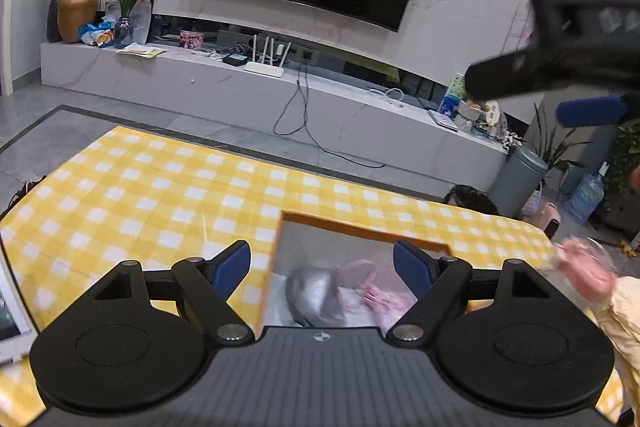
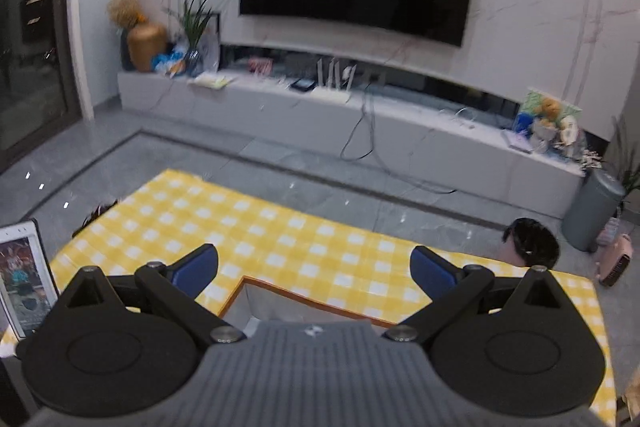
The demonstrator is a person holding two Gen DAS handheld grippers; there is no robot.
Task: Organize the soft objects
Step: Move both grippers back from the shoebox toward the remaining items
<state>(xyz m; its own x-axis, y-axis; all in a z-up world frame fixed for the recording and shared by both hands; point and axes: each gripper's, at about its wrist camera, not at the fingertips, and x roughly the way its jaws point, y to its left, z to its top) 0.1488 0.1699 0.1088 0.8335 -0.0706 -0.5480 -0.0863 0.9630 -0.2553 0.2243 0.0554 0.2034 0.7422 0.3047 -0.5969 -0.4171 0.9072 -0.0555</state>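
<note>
An orange-rimmed box sits on the yellow checked tablecloth; inside lie a grey soft item and pink soft items. My left gripper hovers open above the box, nothing between its fingers. More pink soft things and a pale yellow garment lie at the table's right edge. The right gripper crosses the upper right of the left wrist view, blurred. In the right wrist view my right gripper is wide open and empty above the box corner and cloth.
A tablet stands at the table's left edge. Beyond the table are grey floor tiles, a long white TV bench with cables and clutter, a grey bin, a water bottle and plants.
</note>
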